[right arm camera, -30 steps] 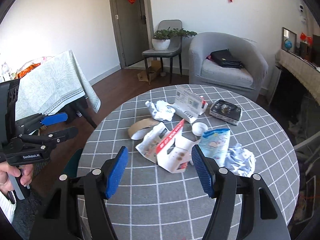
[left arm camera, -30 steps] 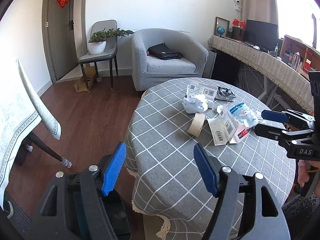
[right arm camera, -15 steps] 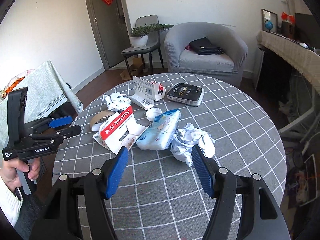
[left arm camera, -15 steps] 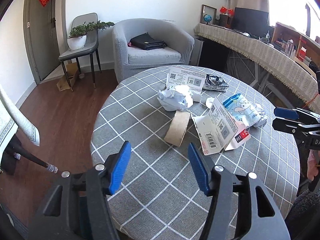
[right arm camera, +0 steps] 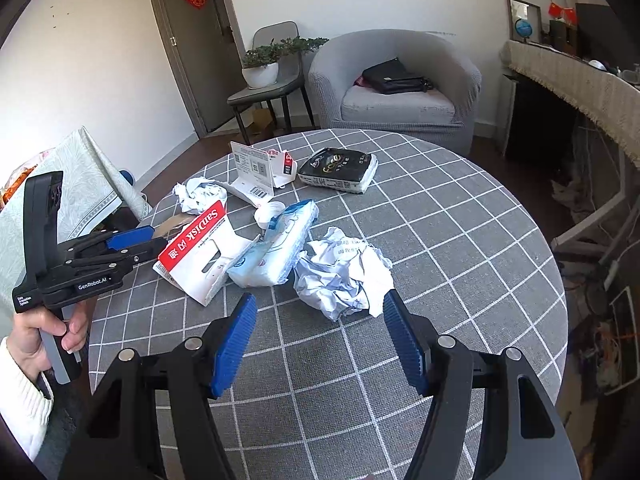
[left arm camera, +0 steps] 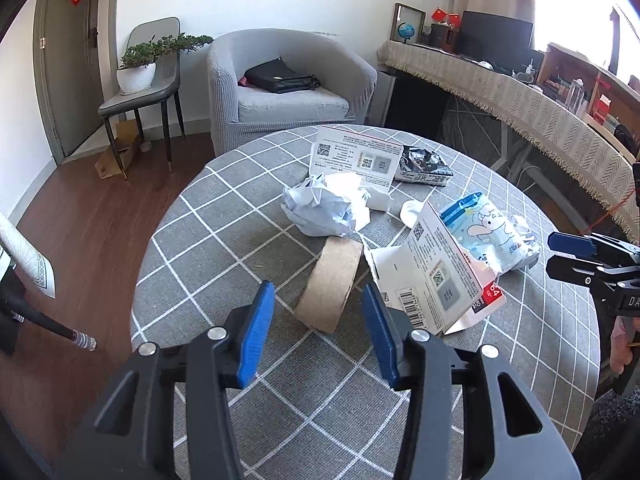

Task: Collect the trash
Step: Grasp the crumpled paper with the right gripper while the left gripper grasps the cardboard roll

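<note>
Trash lies on a round table with a grey checked cloth [left arm camera: 280, 400]. My left gripper [left arm camera: 316, 286] hovers low over the near end of a brown cardboard tape roll [left arm camera: 330, 284]. Its jaws are closing and the pads stand clear of the roll. A white SanDisk card package [left arm camera: 436, 276] leans to the right of the roll. My right gripper [right arm camera: 319, 296] is open just short of a crumpled paper ball [right arm camera: 344, 272]. A blue wipes pack [right arm camera: 280, 248] lies left of that ball. Further back are a second paper wad [left arm camera: 324, 208], a white carton [left arm camera: 352, 158] and a black pack [right arm camera: 340, 168].
A grey armchair [left arm camera: 288, 92] with a black bag stands behind the table, with a chair holding a potted plant [left arm camera: 138, 72] to its left. A cloth-covered sideboard [left arm camera: 520, 100] runs along the right. A second table with a pale green cloth [right arm camera: 68, 196] is at the left.
Both grippers have come forward and down over the table toward the trash. The left jaws have narrowed. The right jaws keep the same width.
</note>
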Motion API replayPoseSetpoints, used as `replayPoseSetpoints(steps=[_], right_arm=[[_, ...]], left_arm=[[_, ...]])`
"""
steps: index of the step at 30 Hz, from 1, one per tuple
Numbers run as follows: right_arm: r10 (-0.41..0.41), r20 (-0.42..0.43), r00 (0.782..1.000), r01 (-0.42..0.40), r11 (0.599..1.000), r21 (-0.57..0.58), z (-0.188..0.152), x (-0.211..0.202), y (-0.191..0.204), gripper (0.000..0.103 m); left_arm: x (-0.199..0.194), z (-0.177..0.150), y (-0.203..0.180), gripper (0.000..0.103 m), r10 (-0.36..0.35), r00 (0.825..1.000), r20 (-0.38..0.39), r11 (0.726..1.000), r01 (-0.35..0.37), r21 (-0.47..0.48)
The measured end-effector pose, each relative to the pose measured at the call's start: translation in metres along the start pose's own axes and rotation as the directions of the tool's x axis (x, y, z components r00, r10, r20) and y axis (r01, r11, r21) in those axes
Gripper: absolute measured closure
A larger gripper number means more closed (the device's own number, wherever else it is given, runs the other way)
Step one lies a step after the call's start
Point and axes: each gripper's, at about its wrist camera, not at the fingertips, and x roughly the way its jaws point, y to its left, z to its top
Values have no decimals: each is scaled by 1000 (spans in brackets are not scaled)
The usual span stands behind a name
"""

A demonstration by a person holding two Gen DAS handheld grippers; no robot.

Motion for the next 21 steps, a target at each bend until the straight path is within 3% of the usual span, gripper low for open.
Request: replayPoseSetpoints(steps=[8, 21], right_arm=[[-37, -34, 999, 36, 999, -23, 2, 14, -5, 36], [-79, -43, 996, 78, 996, -32, 9, 27, 0, 29]], left_arm=[[13, 2, -6, 77, -22, 1000, -17, 1000, 22, -6], [-1, 0, -3, 80, -29, 1000, -10, 999, 29, -14]])
